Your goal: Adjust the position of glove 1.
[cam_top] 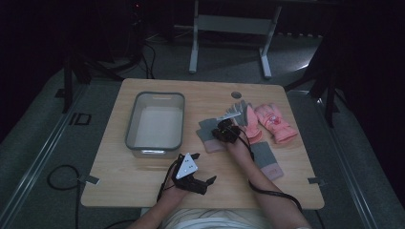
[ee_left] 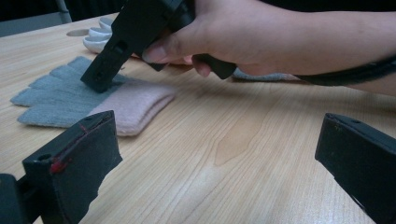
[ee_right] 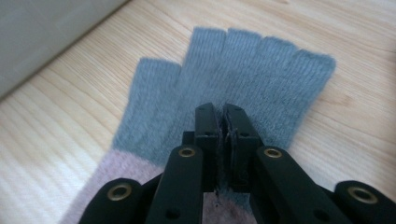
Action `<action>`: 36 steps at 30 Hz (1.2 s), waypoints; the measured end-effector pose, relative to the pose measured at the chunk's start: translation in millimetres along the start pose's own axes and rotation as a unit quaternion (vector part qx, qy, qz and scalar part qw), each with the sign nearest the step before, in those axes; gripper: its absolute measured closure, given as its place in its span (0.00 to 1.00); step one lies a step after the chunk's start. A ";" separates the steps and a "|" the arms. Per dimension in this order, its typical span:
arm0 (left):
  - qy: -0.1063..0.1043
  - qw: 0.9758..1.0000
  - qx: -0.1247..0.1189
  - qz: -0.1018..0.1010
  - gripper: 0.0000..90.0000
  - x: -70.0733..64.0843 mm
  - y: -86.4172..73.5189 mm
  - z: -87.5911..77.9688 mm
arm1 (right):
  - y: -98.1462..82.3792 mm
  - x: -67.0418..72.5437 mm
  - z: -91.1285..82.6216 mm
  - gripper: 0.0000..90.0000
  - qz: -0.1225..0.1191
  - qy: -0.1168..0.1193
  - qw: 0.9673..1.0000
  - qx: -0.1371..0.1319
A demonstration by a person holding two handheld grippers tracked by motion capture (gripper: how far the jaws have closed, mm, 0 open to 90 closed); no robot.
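Observation:
A grey fingerless glove (cam_top: 206,129) with a pale pink cuff lies flat at the table's middle, fingers toward the far side. My right gripper (cam_top: 216,134) points down onto its palm, jaws pressed together with grey fabric pinched between them (ee_right: 221,112). The left gripper view shows the same glove (ee_left: 53,98) with that gripper's tip (ee_left: 99,81) on it. My left gripper (cam_top: 206,185) hovers near the front edge, turned right, jaws wide apart (ee_left: 215,128) and holding nothing. A matching grey glove (cam_top: 266,160) lies under the right forearm.
A grey plastic bin (cam_top: 155,98) stands left of the gloves, its wall visible in the right gripper view (ee_right: 42,32). Two pink gloves (cam_top: 274,121) lie at the right, by a round hole (cam_top: 236,94) in the tabletop. Bare wood (ee_left: 224,154) lies between the grippers.

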State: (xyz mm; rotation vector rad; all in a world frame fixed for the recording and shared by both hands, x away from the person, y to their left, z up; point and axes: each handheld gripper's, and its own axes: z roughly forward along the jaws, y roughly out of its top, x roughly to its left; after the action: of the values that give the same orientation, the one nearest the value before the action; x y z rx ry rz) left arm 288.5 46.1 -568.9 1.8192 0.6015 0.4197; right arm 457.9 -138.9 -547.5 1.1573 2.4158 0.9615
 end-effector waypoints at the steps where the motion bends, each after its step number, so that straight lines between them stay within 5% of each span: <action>1: 0.000 1.000 0.000 -0.001 0.00 0.1 0.0 0.0 | -0.4 2.1 -3.4 0.95 0.006 0.001 1.000 -0.004; 8: 0.002 1.000 0.000 0.002 0.00 -0.5 0.0 0.1 | -6.6 12.7 -51.9 0.96 0.060 -0.004 0.997 -0.039; 10: 0.001 1.000 0.000 0.002 0.00 -0.7 0.0 0.1 | -6.6 12.7 -51.9 0.96 0.060 -0.004 0.997 -0.039; 11: 0.002 1.000 -0.001 0.001 0.00 -0.6 0.0 0.0 | -12.1 17.5 -70.7 0.96 0.070 -0.006 0.996 -0.046; 16: 0.000 1.000 -0.001 0.001 0.00 0.1 0.0 -0.1 | -32.2 28.1 -93.1 0.96 0.084 -0.017 0.995 -0.056; 27: 0.002 1.000 -0.001 0.001 0.00 -0.2 0.0 -0.1 | -75.9 41.4 -108.2 0.96 0.111 -0.008 0.993 -0.049; 36: 0.002 1.000 -0.001 0.003 0.00 -0.8 0.0 0.0 | -95.5 45.4 -91.4 0.96 0.131 -0.024 0.990 -0.037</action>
State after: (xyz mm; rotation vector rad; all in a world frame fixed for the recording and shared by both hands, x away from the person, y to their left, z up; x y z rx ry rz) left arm 287.9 45.7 -568.9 1.8191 0.5984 0.4292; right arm 326.9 -187.5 -544.4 1.4778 2.2069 1.0755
